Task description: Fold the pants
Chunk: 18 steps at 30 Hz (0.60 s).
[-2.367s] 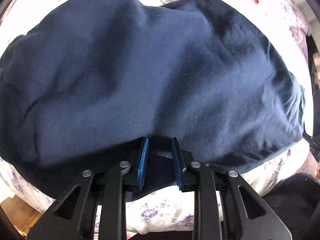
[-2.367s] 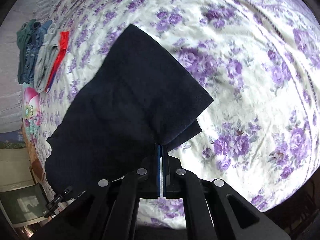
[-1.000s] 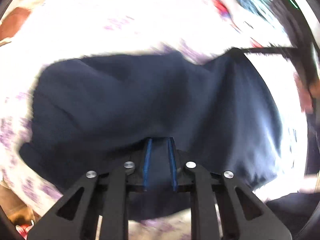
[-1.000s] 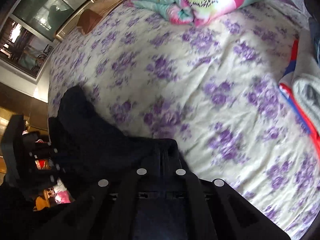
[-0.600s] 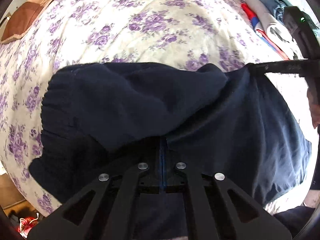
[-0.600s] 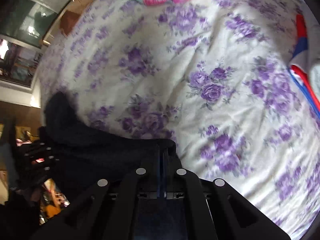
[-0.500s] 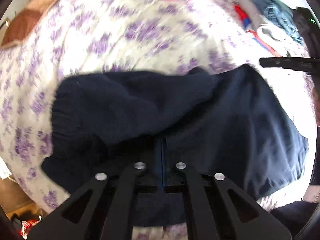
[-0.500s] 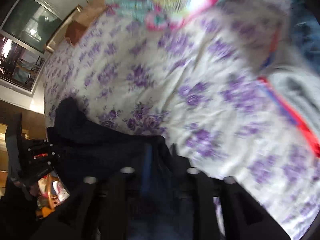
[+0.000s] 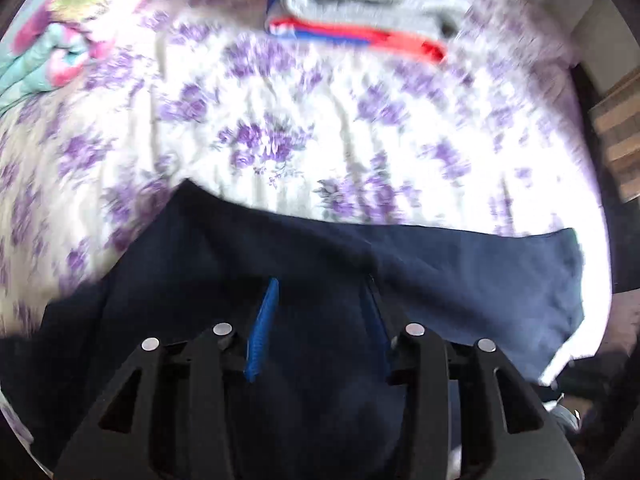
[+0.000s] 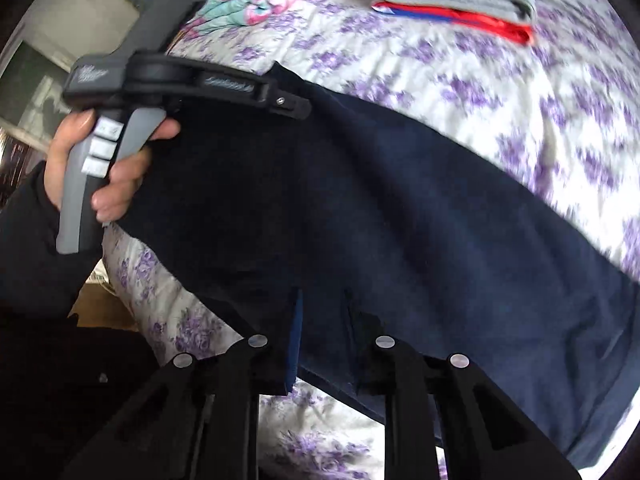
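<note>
Your left gripper (image 9: 316, 320) hangs over the dark navy pants (image 9: 460, 272) with its jaws parting, blue pads clear of the cloth; your right gripper (image 10: 322, 332) is over the near edge of the same pants (image 10: 400, 208) with its jaws drawing together, pads apart and not yet pinching. The pants lie spread across the purple-flowered bedsheet (image 9: 320, 120). Farther back sit a folded grey and red pile of clothes (image 9: 360, 8) and a bright floral quilt (image 9: 60, 40).
</note>
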Available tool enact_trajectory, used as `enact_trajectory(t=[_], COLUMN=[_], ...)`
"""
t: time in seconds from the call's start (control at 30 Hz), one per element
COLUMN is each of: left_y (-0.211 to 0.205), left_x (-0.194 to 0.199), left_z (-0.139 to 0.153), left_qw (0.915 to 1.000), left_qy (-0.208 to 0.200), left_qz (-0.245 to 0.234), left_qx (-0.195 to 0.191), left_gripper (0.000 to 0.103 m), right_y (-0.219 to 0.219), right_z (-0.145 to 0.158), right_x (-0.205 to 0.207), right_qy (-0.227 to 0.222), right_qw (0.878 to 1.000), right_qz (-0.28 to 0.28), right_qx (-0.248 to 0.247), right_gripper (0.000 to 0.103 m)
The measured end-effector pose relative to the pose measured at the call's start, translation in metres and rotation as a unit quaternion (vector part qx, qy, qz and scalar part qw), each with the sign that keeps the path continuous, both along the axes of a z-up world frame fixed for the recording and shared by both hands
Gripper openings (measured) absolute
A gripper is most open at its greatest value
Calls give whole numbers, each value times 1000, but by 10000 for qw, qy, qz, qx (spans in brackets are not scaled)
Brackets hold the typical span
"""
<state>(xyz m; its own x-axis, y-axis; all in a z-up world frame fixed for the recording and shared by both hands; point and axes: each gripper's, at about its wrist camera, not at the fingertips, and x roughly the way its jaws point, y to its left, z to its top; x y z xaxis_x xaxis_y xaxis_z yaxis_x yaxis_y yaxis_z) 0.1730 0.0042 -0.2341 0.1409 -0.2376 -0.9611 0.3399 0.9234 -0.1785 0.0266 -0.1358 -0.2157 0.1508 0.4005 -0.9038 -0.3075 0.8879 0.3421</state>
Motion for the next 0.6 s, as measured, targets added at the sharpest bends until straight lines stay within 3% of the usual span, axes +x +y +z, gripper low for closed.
enact_trajectory(t=[0.07,0.13,0.3,0.37,0.47,0.53,0.6], left_y=[-1,1,-8,-12,-3,6,17], left_x=[13,20,24,17,-19,-56,-89], left_z=[-19,-24,-23,-14,15,20,5], left_qw=[9994,9992,9985,9983,9997,9995,9984], left_qy=[238,347,378,321,127,229,480], left_qz=[52,160,227,243,183,211,252], left_qx=[232,113,334,432,83,-103,-165], left_gripper=[36,35,35,34,34,35,35], right_y=[1,6,-1,-22,-88,-148,-203], right_z=[-21,-43,-34,-14,24,34,28], right_x=[-6,-12,-8,-14,-34,-58,-88], right_qy=[383,668,667,603,156,154,397], right_qw=[9992,9976,9978,9974,9921,9791,9577], right_qz=[38,53,-40,-267,-1060,-1843,-2661], right_qx=[-66,-156,-32,297,657,847,1019], right_gripper=[16,16,18,42,68,69,69])
